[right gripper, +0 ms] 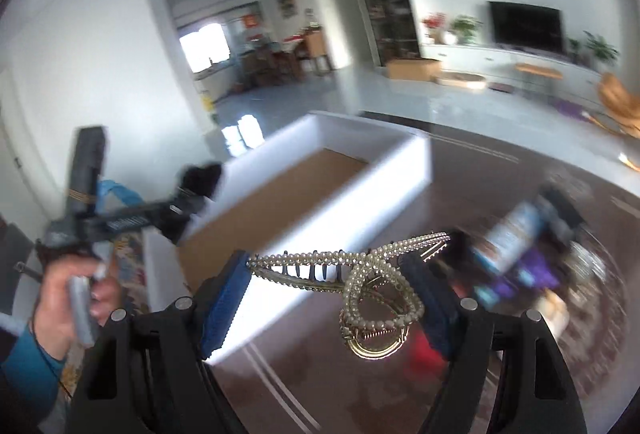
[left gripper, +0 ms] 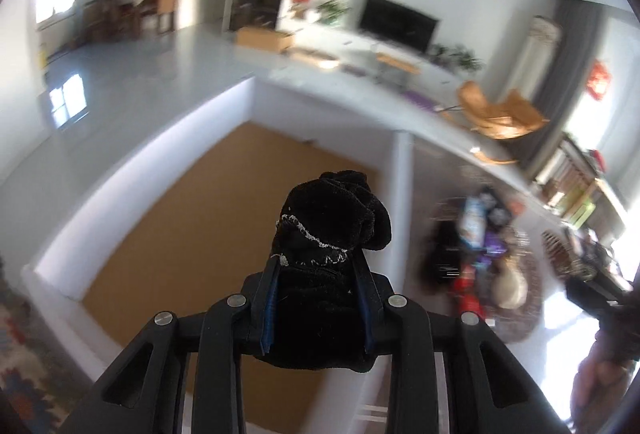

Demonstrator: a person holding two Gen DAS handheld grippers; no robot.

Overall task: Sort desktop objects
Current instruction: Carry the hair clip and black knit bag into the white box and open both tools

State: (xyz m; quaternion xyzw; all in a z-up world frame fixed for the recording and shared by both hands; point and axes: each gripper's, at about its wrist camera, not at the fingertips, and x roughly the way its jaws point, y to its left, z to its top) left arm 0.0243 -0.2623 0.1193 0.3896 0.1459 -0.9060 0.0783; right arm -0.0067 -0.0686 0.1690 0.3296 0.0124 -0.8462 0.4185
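Observation:
My left gripper (left gripper: 318,270) is shut on a black velvet scrunchie (left gripper: 332,230) and holds it above the white box (left gripper: 132,170) with a brown floor. My right gripper (right gripper: 332,298) is shut on a pearl-and-gold hair clip (right gripper: 360,274), held above the box's near wall (right gripper: 320,210) and the dark table. The left gripper (right gripper: 176,206) with the scrunchie (right gripper: 200,176) also shows in the right wrist view, at the box's left side.
A blurred pile of mixed small objects (left gripper: 476,246) lies on a round patterned mat on the dark table (right gripper: 320,374), right of the box; it also shows in the right wrist view (right gripper: 528,246). A patterned cloth (left gripper: 24,354) lies left of the box.

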